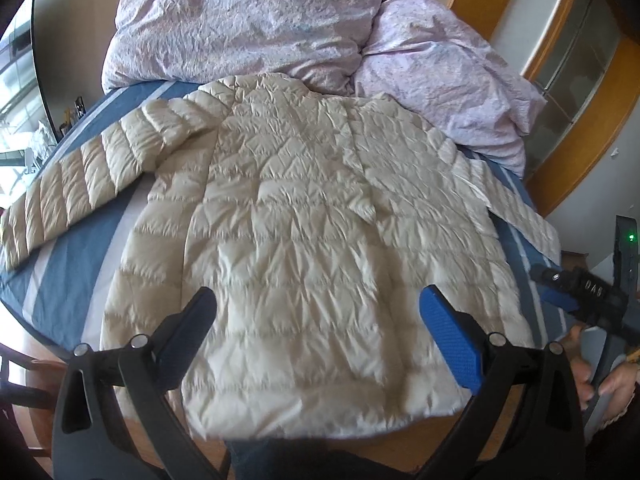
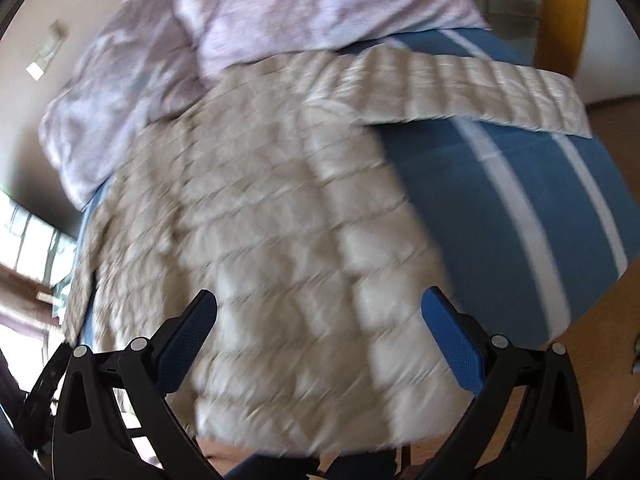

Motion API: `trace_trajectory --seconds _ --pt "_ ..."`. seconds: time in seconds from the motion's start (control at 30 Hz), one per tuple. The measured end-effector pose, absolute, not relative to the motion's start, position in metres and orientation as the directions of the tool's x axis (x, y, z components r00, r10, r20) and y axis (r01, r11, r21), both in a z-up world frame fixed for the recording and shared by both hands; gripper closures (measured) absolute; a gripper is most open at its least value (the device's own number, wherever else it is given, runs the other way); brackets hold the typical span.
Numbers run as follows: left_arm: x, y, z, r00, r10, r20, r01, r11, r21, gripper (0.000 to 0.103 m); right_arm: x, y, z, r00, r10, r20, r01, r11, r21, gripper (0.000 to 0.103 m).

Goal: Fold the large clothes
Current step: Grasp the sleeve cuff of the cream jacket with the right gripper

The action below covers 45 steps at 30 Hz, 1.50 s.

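Bed: a blue sheet with white stripes [image 1: 76, 264] covers the mattress, which reaches across both views.
Bedding: rumpled pale lilac duvet [image 1: 248, 24] heaped at the far end of the bed, spilling toward the right side.
Wall: plain beige wall [image 1: 72, 32] behind the bedding.
Furniture: wooden-framed cabinet with glass panels [image 1: 568, 60] at the far right, beside the bed.
Floor: warm wood floor [image 2: 616, 128] right of the bed.
Window: bright panes [image 1: 12, 80] at the left edge, daylight pouring in.
Light: soft daylight from the left; the right wrist view is motion-blurred.
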<state>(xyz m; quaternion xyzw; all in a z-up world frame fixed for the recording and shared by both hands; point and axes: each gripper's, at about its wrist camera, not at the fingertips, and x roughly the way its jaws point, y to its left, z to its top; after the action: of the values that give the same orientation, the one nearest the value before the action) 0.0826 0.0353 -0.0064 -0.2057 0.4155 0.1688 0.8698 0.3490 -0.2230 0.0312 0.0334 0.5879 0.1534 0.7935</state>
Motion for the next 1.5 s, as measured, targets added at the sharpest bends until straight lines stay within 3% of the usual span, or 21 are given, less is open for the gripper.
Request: trace_trajectory --seconds 0.33,0.6,0.73,0.83,1.0,1.13,1.2,1.27,1.5 --pt "0.141 0.056 -0.021 0.532 0.145 -0.834 -0.494 0.853 -0.167 0.002 0.466 -0.314 0.003 0.320 0.089 -0.943 0.072 0.990 0.118 0.001" --pt "0.153 0.056 -0.034 0.476 0.140 -0.868 -0.500 0.855 -0.137 0.002 0.554 -0.408 -0.008 0.351 -0.107 -0.930 0.298 0.955 0.003 0.017" --pt "0.153 0.060 -0.034 0.460 0.158 -0.874 -0.515 0.849 -0.118 0.002 0.575 -0.448 -0.018 0.330 -0.140 -0.933 0.393 0.919 0.001 0.018" --pt "0.152 0.065 -0.033 0.453 0.166 -0.876 -0.528 0.841 -0.113 0.002 0.584 -0.472 -0.033 0.296 -0.119 -0.948 0.456 0.889 0.031 0.025" --pt "0.147 0.075 -0.033 0.445 0.173 -0.879 -0.547 0.829 -0.114 0.002 0.584 -0.481 -0.050 0.263 -0.085 -0.961 0.464 0.884 0.049 0.049" --pt "0.143 0.083 -0.034 0.438 0.182 -0.880 -0.565 0.817 -0.113 0.002 0.582 -0.476 -0.056 0.263 -0.117 -0.958 0.437 0.899 0.010 0.055" --pt "0.141 0.088 -0.034 0.436 0.188 -0.880 -0.574 0.812 -0.111 0.002 0.582 -0.469 -0.054 0.268 -0.117 -0.956 0.419 0.908 0.006 0.077" --pt "0.138 0.093 -0.034 0.433 0.194 -0.880 -0.583 0.805 -0.110 0.002 0.582 -0.463 -0.049 0.286 -0.100 -0.953 0.398 0.917 0.023 0.091" --pt "0.128 0.119 -0.031 0.444 0.210 -0.871 -0.618 0.776 -0.128 0.002 0.589 -0.398 0.003 0.443 -0.110 -0.890 0.247 0.969 0.002 0.097"
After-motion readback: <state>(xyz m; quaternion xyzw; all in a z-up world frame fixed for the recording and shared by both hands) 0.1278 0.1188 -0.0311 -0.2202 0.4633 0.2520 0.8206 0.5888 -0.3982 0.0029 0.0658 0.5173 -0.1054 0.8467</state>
